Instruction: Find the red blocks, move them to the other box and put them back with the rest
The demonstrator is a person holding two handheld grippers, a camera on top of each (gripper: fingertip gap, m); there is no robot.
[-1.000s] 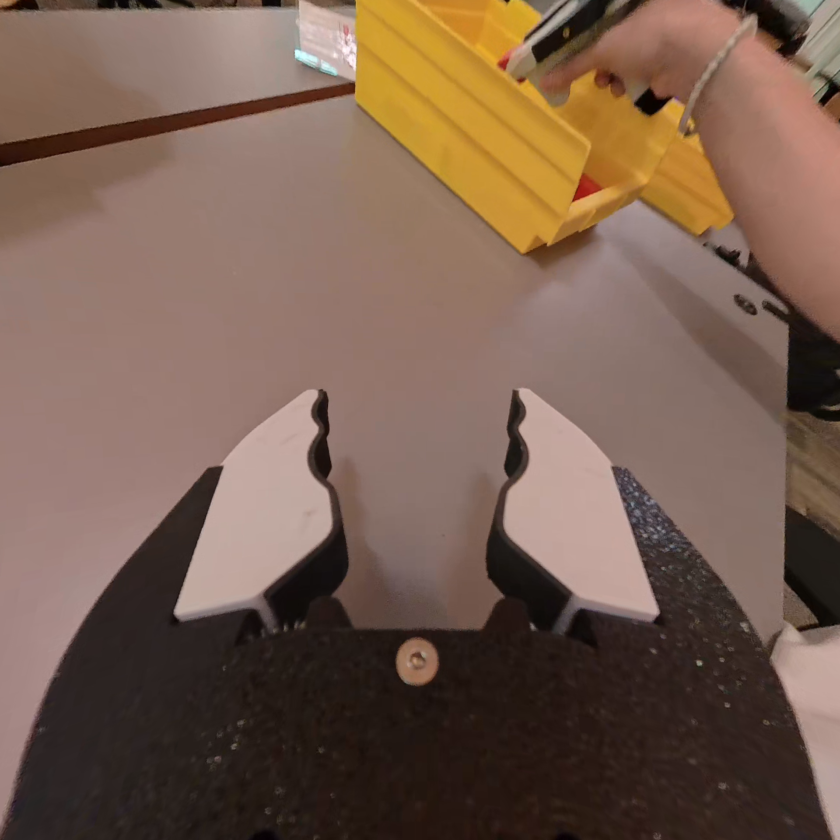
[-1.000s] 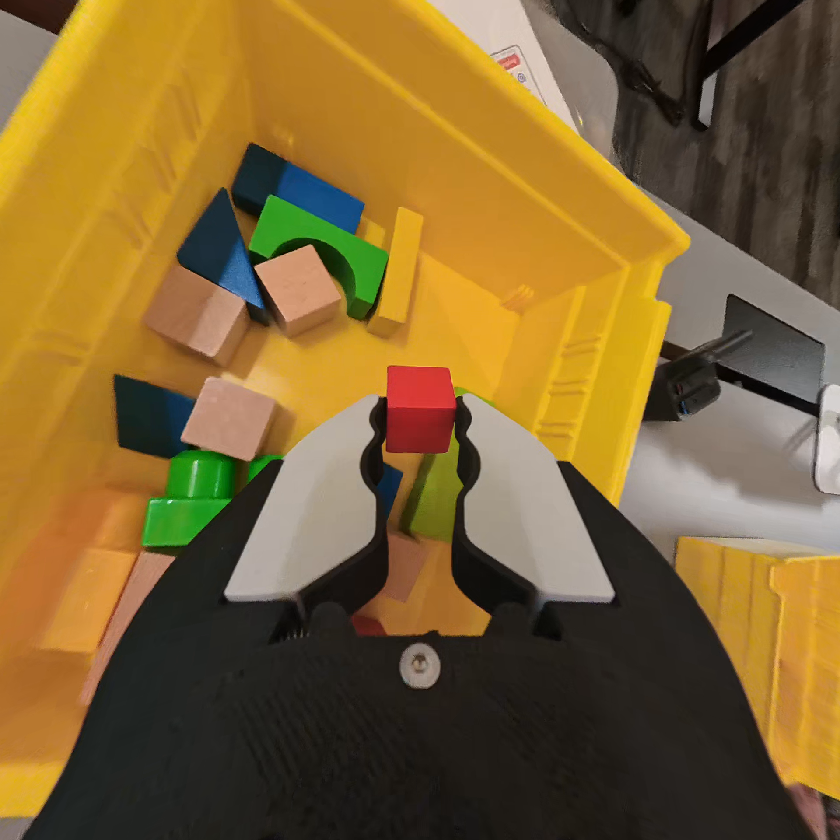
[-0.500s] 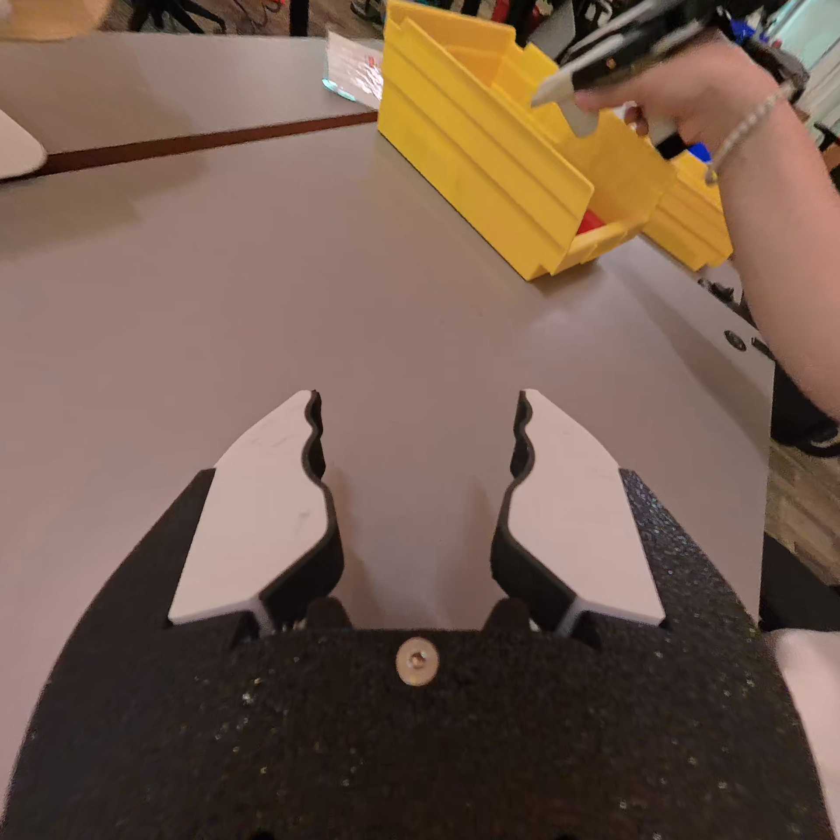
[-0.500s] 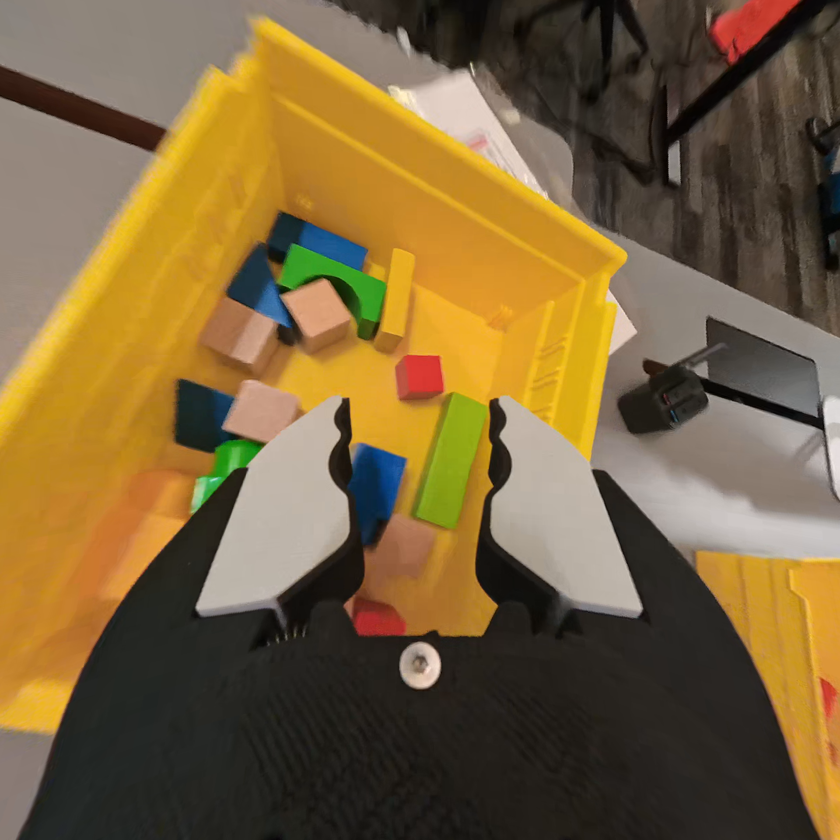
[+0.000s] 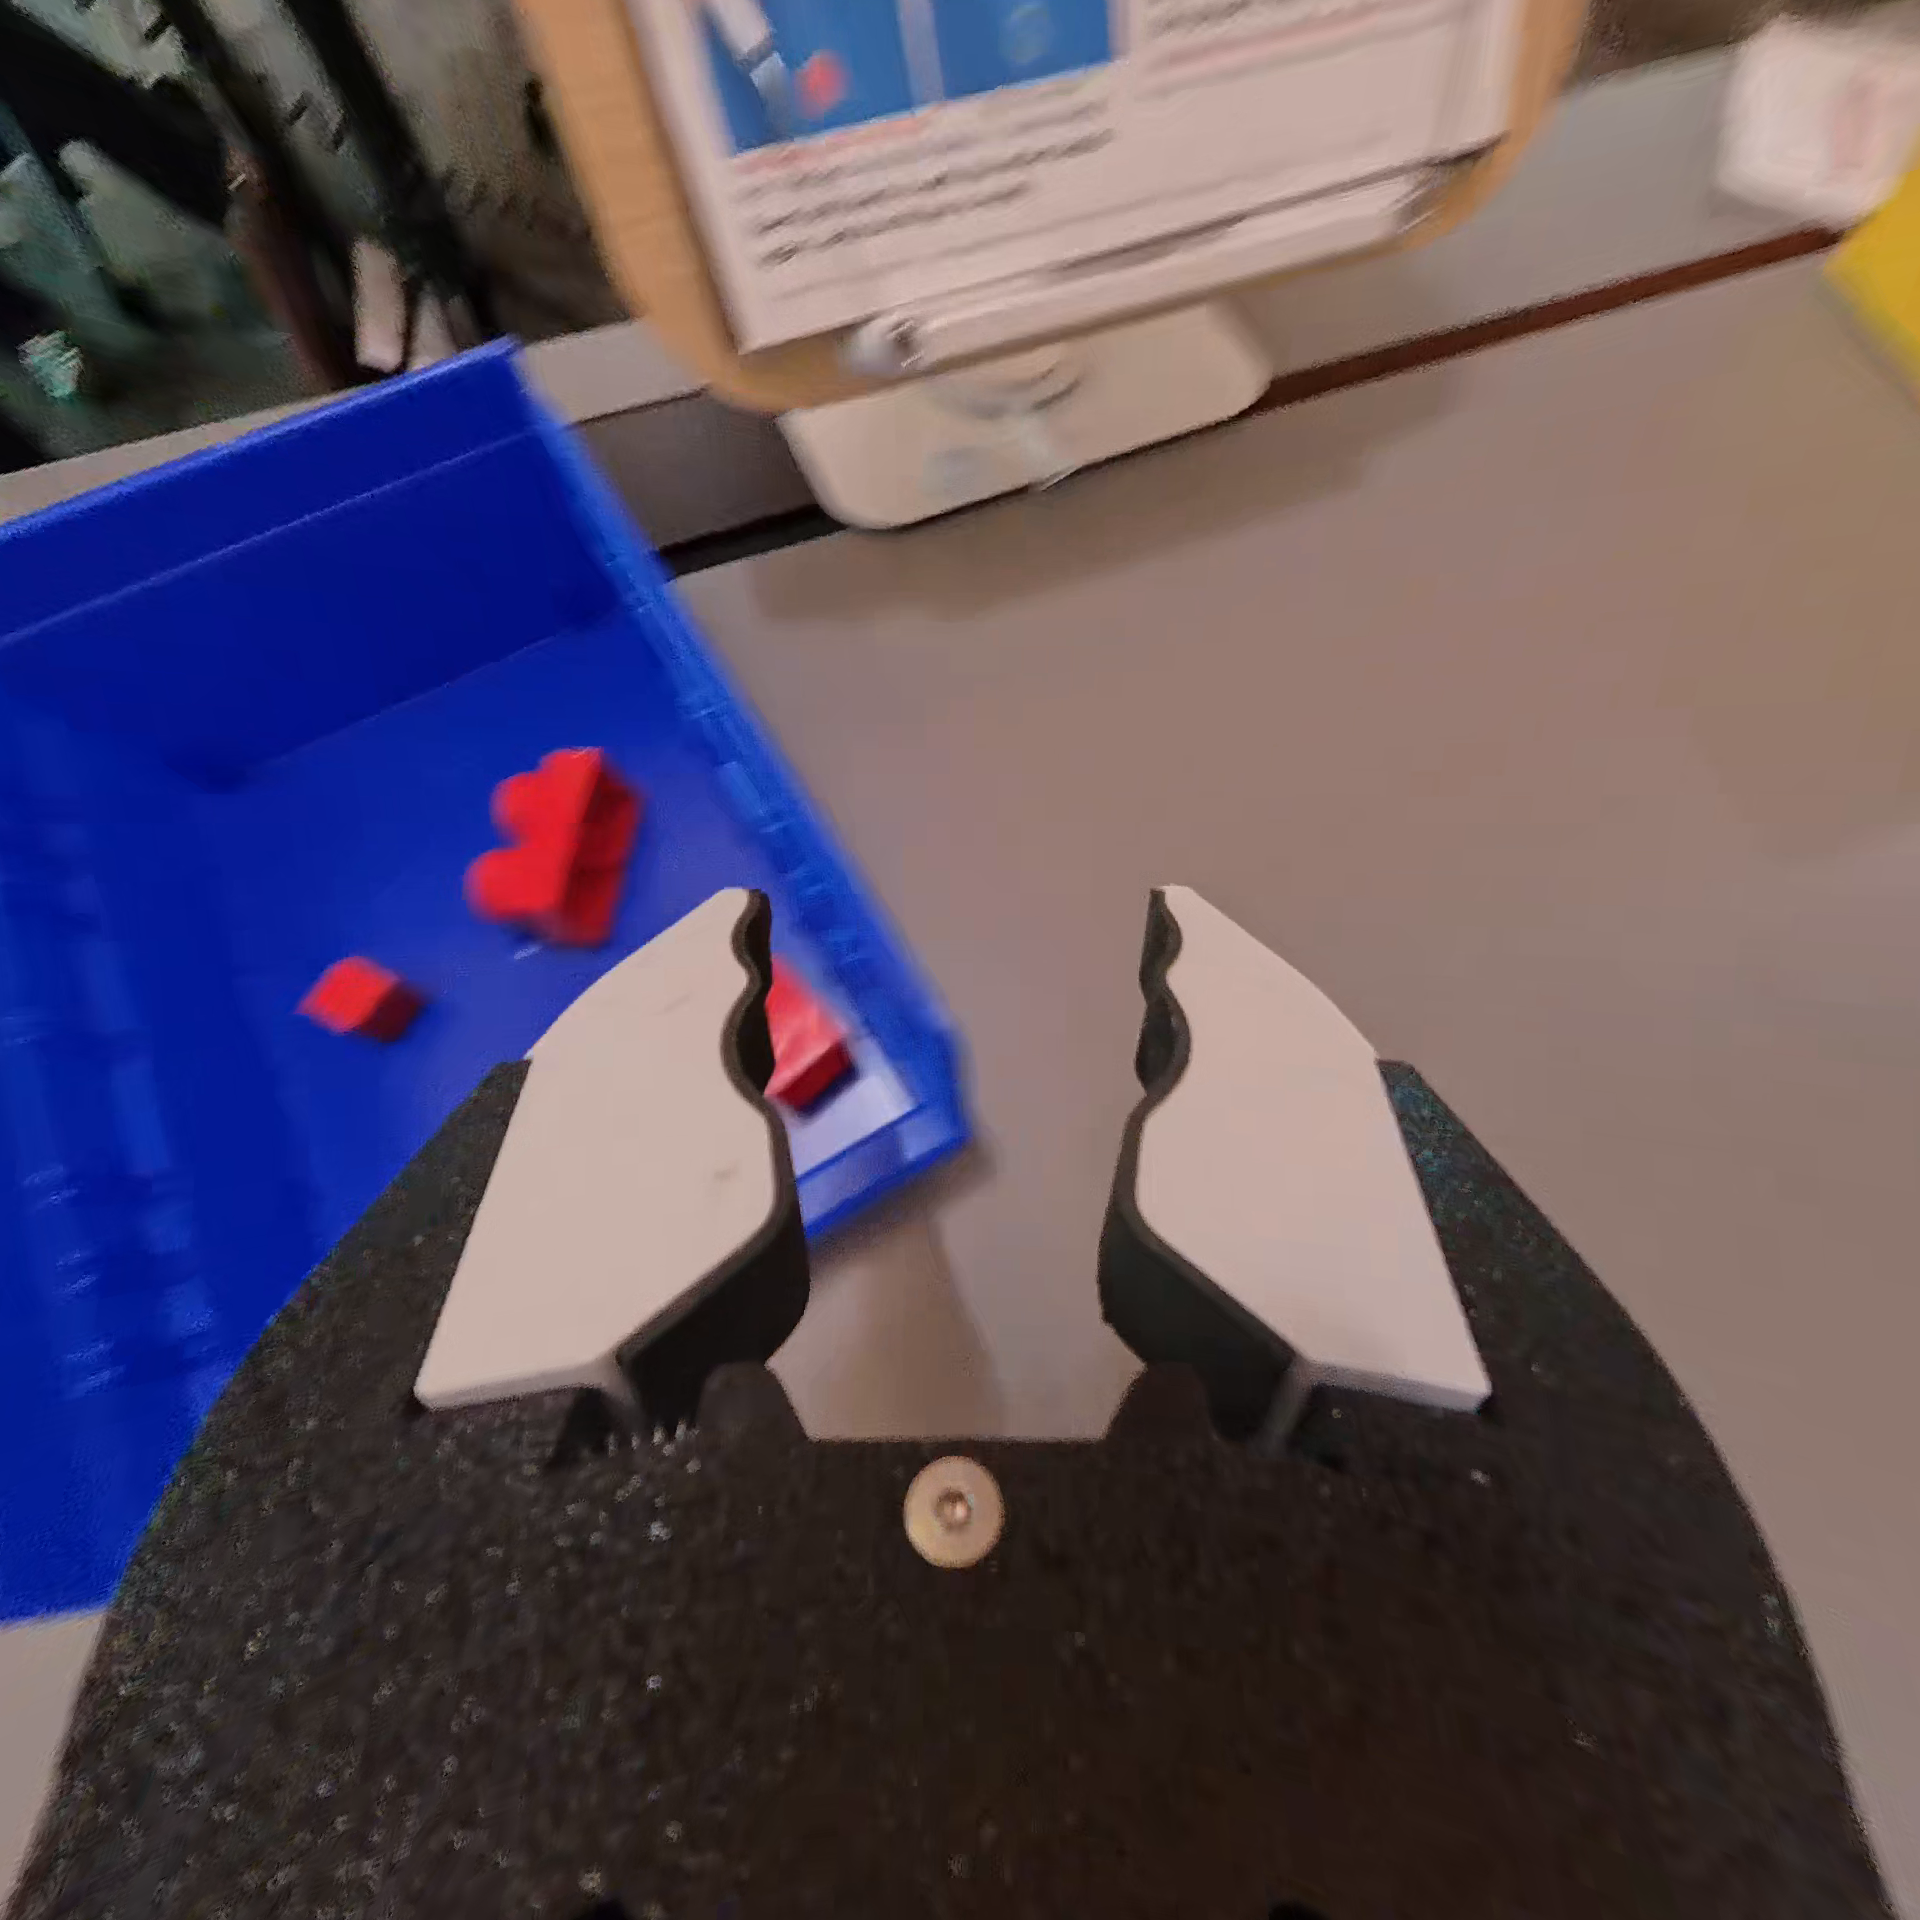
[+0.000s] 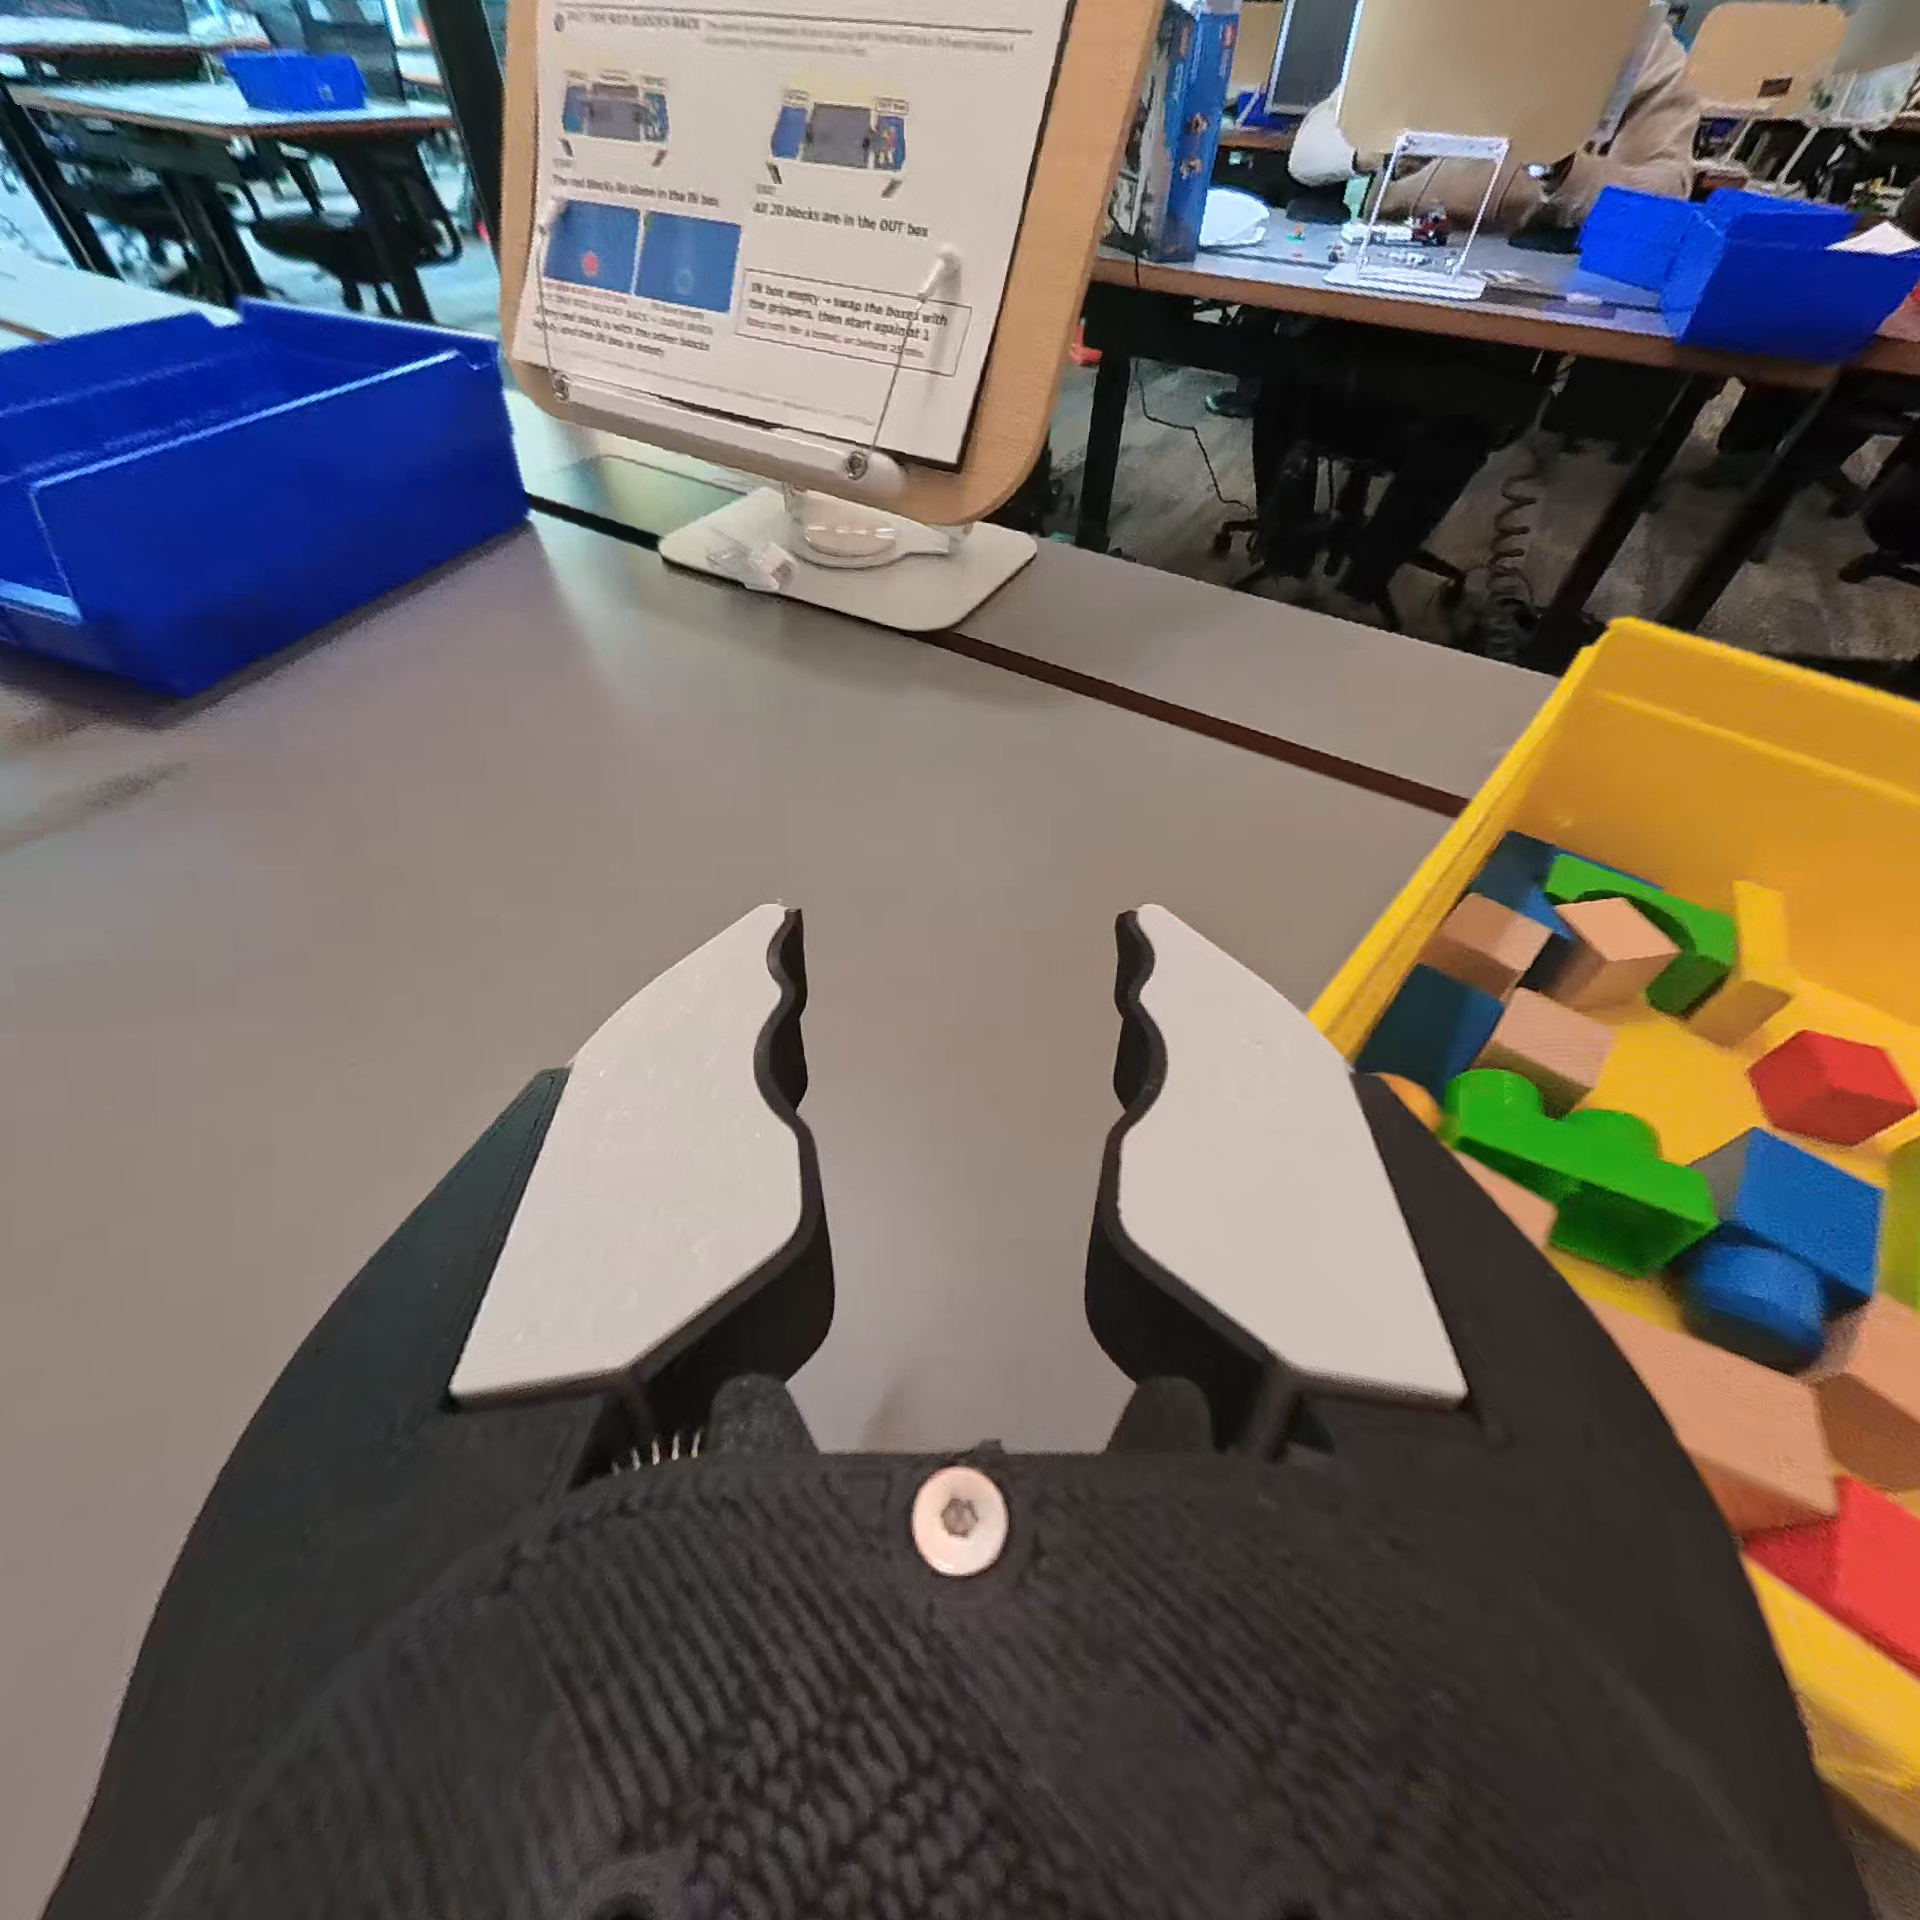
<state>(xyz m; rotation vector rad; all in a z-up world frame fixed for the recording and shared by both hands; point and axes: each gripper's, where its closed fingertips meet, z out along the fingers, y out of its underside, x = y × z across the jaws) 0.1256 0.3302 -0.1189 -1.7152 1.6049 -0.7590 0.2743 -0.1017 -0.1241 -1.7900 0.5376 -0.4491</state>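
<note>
My left gripper is open and empty, above the table by the near right corner of the blue box. Several red blocks lie in that box: a cluster, a small cube and one just behind my left finger. My right gripper is open and empty over the bare grey table. The yellow box at the right holds mixed blocks, with a red cube and another red block among them. The blue box also shows in the right wrist view.
A stand with a printed instruction sheet stands at the table's far edge between the boxes. Other tables, blue boxes and a seated person are behind it.
My right gripper let the red cube go into the yellow box, then drew back left out of it. My left gripper swung left from the bare table to the blue box.
</note>
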